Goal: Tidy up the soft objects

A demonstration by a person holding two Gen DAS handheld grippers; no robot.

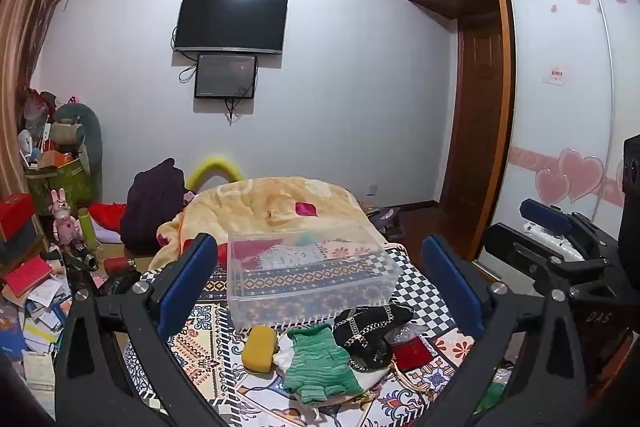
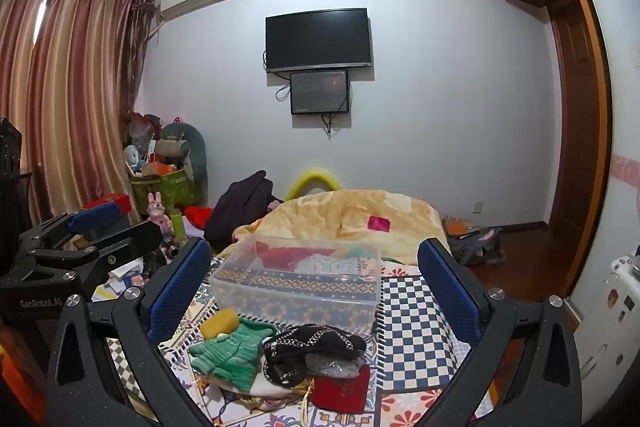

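Soft items, a green knitted garment [image 1: 320,363] overlapping a chain-trimmed black knit piece [image 1: 372,331], could snag and lift together beneath 2 spread-jawed grippers, left gripper [image 1: 320,291] and right gripper [image 2: 316,291].

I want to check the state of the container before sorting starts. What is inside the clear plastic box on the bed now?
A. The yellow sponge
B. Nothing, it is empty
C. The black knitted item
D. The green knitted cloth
B: the clear plastic box shows only the patterned bedcover through its walls, while the yellow sponge, the green knitted cloth and the black knitted item lie in front of it.
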